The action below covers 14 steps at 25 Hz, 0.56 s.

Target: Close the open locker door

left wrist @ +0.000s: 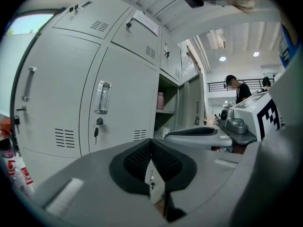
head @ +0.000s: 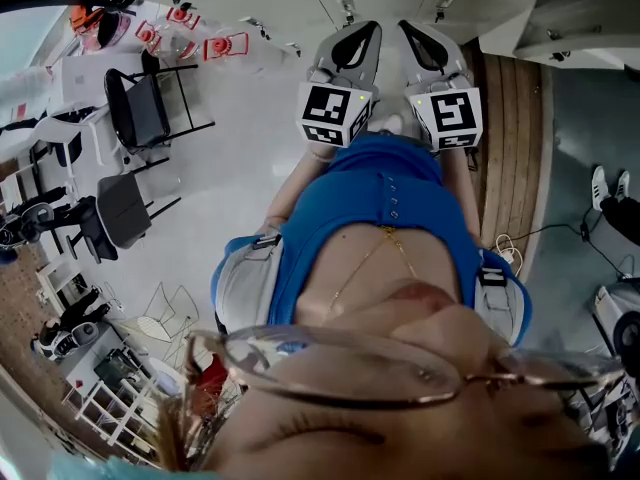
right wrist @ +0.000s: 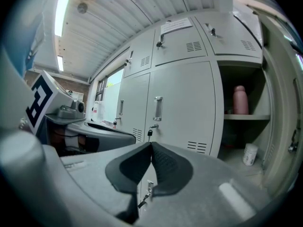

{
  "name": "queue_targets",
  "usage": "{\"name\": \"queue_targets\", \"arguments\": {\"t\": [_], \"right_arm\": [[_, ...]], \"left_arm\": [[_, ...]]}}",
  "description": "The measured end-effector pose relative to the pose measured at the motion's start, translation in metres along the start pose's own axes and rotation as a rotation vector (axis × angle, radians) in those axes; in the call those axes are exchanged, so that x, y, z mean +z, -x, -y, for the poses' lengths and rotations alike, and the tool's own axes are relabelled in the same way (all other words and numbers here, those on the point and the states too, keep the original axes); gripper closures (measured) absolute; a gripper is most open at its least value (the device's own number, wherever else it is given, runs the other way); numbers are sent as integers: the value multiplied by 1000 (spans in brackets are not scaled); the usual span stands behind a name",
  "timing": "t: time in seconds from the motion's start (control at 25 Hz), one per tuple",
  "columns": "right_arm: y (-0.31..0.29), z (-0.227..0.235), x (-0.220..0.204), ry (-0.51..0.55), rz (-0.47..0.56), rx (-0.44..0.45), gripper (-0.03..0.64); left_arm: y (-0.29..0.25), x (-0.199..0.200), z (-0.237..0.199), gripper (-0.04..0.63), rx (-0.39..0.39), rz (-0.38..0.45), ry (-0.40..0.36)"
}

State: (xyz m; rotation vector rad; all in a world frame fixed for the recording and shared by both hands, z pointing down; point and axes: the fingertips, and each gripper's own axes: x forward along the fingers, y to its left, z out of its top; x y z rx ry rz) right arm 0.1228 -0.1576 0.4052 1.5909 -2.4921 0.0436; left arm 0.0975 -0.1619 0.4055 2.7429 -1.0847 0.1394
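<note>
A bank of grey lockers [left wrist: 109, 79] stands in front of me. One compartment [right wrist: 241, 112] is open, with a pink bottle [right wrist: 240, 100] on its shelf and a white jar [right wrist: 249, 153] below. Its door [right wrist: 284, 103] swings out at the far right edge of the right gripper view. In the left gripper view the same opening [left wrist: 165, 110] and bottle [left wrist: 160, 100] lie right of centre. My left gripper [left wrist: 151, 143] and right gripper [right wrist: 151, 144] are side by side, level, short of the lockers, each with pads pressed together and nothing between them. In the head view they are the left gripper [head: 370, 30] and right gripper [head: 410, 28].
The closed locker door beside the opening has a handle [right wrist: 158, 109] and a key in its lock [right wrist: 149, 132]. Black folding chairs [head: 140, 108] stand on the floor to the left. A wooden slatted platform [head: 510, 138] lies to the right. A person [left wrist: 239, 89] stands far off.
</note>
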Motion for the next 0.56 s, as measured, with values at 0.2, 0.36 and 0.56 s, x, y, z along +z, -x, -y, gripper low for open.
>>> {"name": "queue_targets", "arguments": {"t": [0.2,0.36,0.56], "right_arm": [[2,2,1,2,1,2,614],[2,4,4,9,3,3,614],[3,4,3,13,-1,1,614]], "left_arm": [[-3,2,4,598,-5,1,-7],[-4,4,5,600,-4,5,-6],[-4,3,5,598,-3,6,-6]]}}
